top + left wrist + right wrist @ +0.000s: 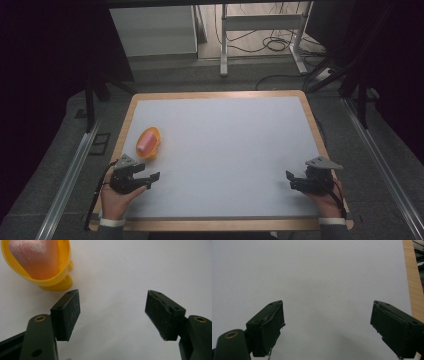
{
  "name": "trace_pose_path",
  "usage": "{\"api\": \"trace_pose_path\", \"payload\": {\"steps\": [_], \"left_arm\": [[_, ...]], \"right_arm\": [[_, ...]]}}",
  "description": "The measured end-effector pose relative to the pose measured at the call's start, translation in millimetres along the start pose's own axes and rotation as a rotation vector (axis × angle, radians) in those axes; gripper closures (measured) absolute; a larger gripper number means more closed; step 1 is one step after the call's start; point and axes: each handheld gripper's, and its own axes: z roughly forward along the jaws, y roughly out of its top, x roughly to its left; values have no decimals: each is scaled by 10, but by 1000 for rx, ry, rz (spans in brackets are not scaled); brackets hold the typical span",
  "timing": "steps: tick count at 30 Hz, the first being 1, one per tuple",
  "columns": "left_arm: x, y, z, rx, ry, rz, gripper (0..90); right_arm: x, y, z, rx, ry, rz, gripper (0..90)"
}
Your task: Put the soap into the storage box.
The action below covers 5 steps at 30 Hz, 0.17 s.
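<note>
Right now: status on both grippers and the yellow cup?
Left gripper open, empty. Right gripper open, empty, over bare table. Yellow cup with pink piece inside lies just ahead of left gripper, untouched. Nothing between them.

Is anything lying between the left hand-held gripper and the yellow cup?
Nothing: bare white tabletop separates the left hand-held gripper from the yellow cup, as the left gripper view shows.

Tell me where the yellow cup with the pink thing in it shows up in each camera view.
High view: yellow cup lies at the left of the white mat, just beyond the left tongs.
Left gripper view: cup at top left, beside the left jaw.
Right gripper view: not in it.
Shared landmark: the white mat.
</note>
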Motion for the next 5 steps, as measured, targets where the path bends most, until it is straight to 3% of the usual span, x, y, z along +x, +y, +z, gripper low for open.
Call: {"api": "trace_pose_path", "payload": {"steps": [5], "left_arm": [[11, 5, -23, 2, -2, -2, 284]], "right_arm": [[26, 12, -2, -7, -2, -2, 115]]}}
